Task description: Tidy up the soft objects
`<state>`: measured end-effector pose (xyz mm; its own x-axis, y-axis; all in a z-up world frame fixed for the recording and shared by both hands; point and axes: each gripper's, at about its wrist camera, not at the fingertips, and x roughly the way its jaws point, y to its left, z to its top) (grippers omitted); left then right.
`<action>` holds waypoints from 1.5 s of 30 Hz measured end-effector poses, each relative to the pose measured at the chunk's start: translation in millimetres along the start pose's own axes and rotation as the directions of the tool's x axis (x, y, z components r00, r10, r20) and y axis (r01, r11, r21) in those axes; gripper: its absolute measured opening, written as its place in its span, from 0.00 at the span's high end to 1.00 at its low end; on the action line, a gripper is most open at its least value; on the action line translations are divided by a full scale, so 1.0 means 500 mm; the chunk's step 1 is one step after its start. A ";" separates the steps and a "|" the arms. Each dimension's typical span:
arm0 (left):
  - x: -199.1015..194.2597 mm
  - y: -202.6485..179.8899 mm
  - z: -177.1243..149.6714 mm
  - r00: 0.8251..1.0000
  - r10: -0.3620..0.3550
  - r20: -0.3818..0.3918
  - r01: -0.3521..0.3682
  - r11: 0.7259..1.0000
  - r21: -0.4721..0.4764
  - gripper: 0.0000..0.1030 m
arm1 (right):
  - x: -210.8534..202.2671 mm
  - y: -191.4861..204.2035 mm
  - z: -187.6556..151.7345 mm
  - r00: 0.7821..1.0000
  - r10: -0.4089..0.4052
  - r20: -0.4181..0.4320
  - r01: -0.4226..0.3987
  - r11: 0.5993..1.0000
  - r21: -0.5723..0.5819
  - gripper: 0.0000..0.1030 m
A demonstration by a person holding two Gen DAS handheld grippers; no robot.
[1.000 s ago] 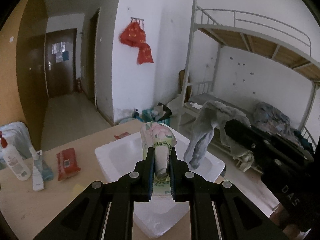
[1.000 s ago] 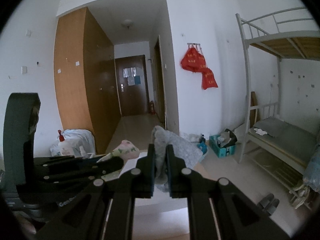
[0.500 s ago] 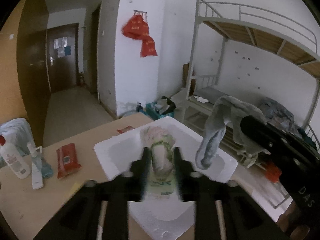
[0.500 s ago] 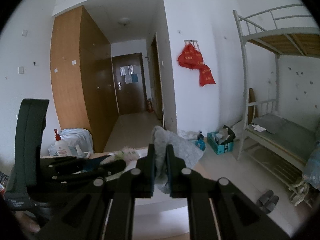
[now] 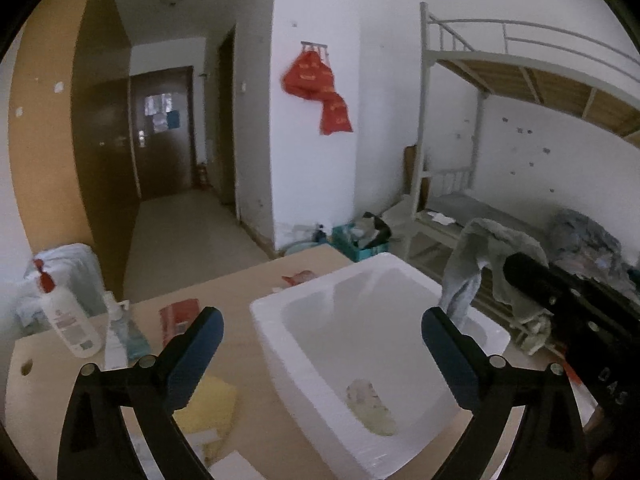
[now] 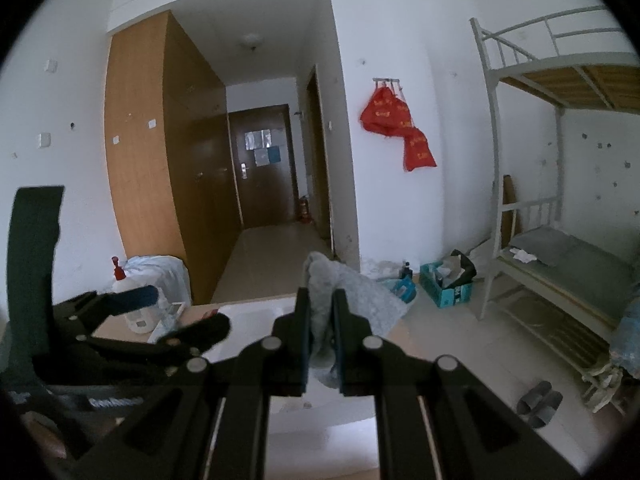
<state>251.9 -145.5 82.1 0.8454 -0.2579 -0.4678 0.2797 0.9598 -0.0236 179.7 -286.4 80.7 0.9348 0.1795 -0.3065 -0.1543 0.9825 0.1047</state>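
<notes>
Left wrist view. The left hand-held gripper (image 5: pixel 322 326) is seen spread wide and empty. A second ago its fingers were clamped on a soft floral tissue pack; that pack (image 5: pixel 370 406) is now seen lying on the floor of the white foam box (image 5: pixel 276 344), toward the near end, blurred as if only just dropped. One soft item is therefore judged delivered. The box stands on the desk (image 5: pixel 256 276), its far right corner close to the desk edge. A grey cloth (image 5: pixel 476 264) is held up at right, above the box's right rim, by the right hand-held gripper (image 5: pixel 516 268); only that tool's black body is shown here, its fingertips being buried in the cloth. On the left of the desk, a lotion bottle (image 5: pixel 70 322), a small spray bottle (image 5: pixel 116 320) and a red packet (image 5: pixel 178 314) are noted; a yellow sheet (image 5: pixel 208 404) lies near, partly covered by the left finger.

Right wrist view. The right hand-held gripper (image 6: pixel 320 320) is seen clenched on the grey cloth (image 6: pixel 344 292), which bunches above and hangs below the fingers, as in the frames before. The foam box (image 6: pixel 248 314) is mostly hidden behind the tool; only a pale strip is visible. The left hand-held gripper (image 6: pixel 176 312) is seen at left, splayed. The tissue pack cannot be made out here. The cloth is judged the next item to be lowered in.
</notes>
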 end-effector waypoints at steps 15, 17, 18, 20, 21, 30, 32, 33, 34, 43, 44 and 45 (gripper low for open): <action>-0.077 0.114 -0.016 0.986 0.160 0.049 -0.154 0.981 -0.115 0.03 | 0.039 0.027 -0.001 0.997 0.073 -0.023 -0.074 0.997 -0.016 0.88; -0.083 0.122 -0.016 0.984 0.170 0.051 -0.163 0.979 -0.124 0.03 | 0.045 0.032 -0.001 0.996 0.080 -0.025 -0.081 0.997 -0.019 0.87; -0.086 0.126 -0.016 0.983 0.174 0.053 -0.166 0.978 -0.127 0.03 | 0.047 0.033 -0.003 0.996 0.083 -0.028 -0.083 0.996 -0.021 0.87; -0.093 0.133 -0.018 0.981 0.183 0.058 -0.174 0.976 -0.131 0.03 | 0.052 0.036 -0.005 0.996 0.083 -0.031 -0.084 0.996 -0.020 0.87; -0.096 0.134 -0.018 0.981 0.184 0.060 -0.175 0.976 -0.133 0.03 | 0.054 0.037 -0.006 0.996 0.080 -0.033 -0.080 0.997 -0.019 0.87; -0.123 0.151 -0.025 0.979 0.187 0.077 -0.175 0.974 -0.144 0.03 | 0.037 0.045 -0.011 0.999 0.022 0.032 -0.021 1.000 -0.018 0.09; -0.125 0.155 -0.024 0.979 0.188 0.075 -0.175 0.973 -0.151 0.03 | 0.027 0.053 -0.009 0.999 0.018 0.048 -0.016 0.999 -0.037 0.09; -0.127 0.157 -0.024 0.980 0.187 0.074 -0.174 0.972 -0.156 0.03 | 0.026 0.055 -0.008 0.999 0.022 0.047 -0.020 0.999 -0.041 0.09; -0.130 0.159 -0.025 0.980 0.186 0.074 -0.172 0.972 -0.160 0.03 | 0.027 0.057 -0.008 0.999 0.023 0.044 -0.021 0.999 -0.041 0.09; -0.168 0.170 -0.040 0.970 0.229 0.086 -0.212 0.962 -0.170 0.03 | 0.018 0.070 -0.016 0.998 0.051 0.032 -0.050 0.998 -0.030 0.09; -0.176 0.172 -0.043 0.968 0.236 0.087 -0.218 0.960 -0.173 0.03 | 0.014 0.074 -0.017 0.998 0.057 0.036 -0.056 0.998 -0.031 0.09; -0.183 0.175 -0.046 0.966 0.243 0.089 -0.225 0.958 -0.176 0.03 | 0.010 0.077 -0.017 0.997 0.062 0.038 -0.060 0.998 -0.032 0.09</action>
<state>188.5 -35.5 102.2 0.9249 -0.0261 -0.3792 -0.0017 0.9974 -0.0727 175.6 -247.4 75.2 0.9350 0.2376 -0.2632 -0.2205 0.9709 0.0932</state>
